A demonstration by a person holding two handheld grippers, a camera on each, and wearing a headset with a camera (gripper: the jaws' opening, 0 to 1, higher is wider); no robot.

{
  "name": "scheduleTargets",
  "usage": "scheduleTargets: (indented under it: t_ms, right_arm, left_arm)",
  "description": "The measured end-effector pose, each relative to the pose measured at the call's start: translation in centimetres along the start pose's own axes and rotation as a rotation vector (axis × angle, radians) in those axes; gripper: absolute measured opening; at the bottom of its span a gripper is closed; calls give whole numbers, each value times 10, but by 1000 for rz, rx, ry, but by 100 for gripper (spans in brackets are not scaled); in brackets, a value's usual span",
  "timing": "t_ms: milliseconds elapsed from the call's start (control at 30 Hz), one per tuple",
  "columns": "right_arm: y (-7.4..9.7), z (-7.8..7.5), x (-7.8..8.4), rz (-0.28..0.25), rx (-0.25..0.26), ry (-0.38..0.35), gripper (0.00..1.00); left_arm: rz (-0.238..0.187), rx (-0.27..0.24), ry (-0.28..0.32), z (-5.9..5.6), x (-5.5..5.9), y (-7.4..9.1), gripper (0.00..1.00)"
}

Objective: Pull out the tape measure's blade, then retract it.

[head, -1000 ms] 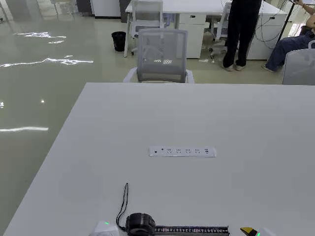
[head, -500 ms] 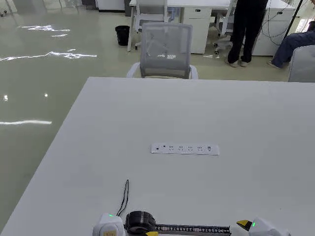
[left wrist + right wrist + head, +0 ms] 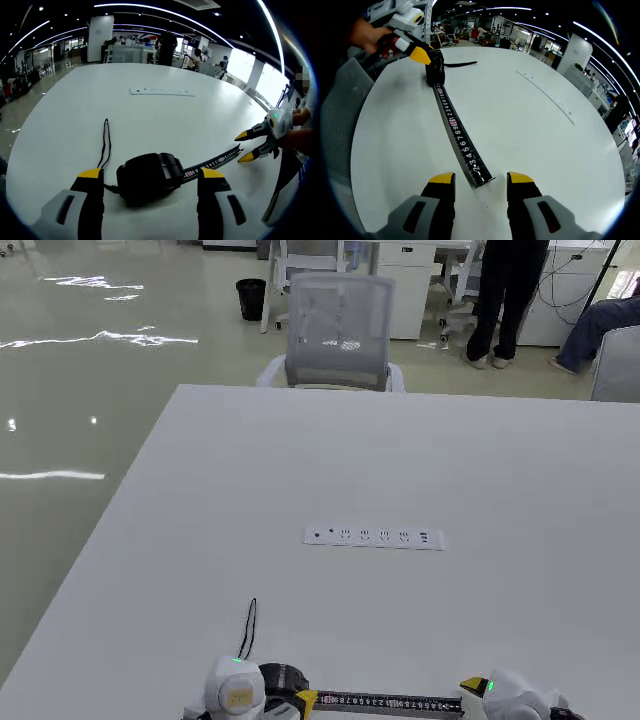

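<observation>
One: Both grippers have come up into the bottom of the head view since a second ago, and the right gripper [image 3: 481, 178] has closed right in on the blade [image 3: 456, 131] at its tip [image 3: 483, 180]!

Two: And look at its jaws: spread wide, holding nothing. In the right gripper view the tip lies flat on the table [image 3: 400, 460], between the two yellow fingertips [image 3: 442, 178], with a gap on either side.

One: What about the left gripper [image 3: 151, 178]?

Two: Wide as well! Its jaws stand one on each side of the black case [image 3: 149, 169], with a gap on each flank in the left gripper view. From the right gripper view one yellow fingertip looks to be up against the case. Touching or not, I can't call it.

One: So the case is down at the near edge of the table, between the left jaws.

Two: Right, and the blade is out, numbers up, running straight along the tabletop from the case to the right gripper. It's out about as far as it was a second ago.

One: I see a black cord [image 3: 105, 142] trailing off the case, away across the table.

Two: Further out, a white power strip [image 3: 372, 537] lies mid-table, well apart from it all, and a grey chair [image 3: 335, 330] sits at the far edge.
</observation>
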State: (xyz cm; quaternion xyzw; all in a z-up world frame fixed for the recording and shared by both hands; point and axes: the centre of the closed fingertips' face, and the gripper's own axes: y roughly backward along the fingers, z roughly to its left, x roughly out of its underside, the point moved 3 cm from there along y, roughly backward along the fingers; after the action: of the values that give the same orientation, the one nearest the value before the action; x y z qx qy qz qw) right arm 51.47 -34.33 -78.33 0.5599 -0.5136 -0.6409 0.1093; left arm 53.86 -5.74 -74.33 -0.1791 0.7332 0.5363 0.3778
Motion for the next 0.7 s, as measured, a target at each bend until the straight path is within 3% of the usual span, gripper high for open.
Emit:
scheduleTargets:
  t_ms: [167,500,700]
  right_arm:
    - [-2,-2,-1,5,-13,7,36]
    - [-5,-1,0,19,-40,23,18]
    - [-4,-1,0,28,-49,14,17]
  left_arm:
    - [13,-9,9,-1,4,-5,74]
    - [16,-31,45,-4,3,-13,69]
    - [29,-41,53,-4,6,-17,65]
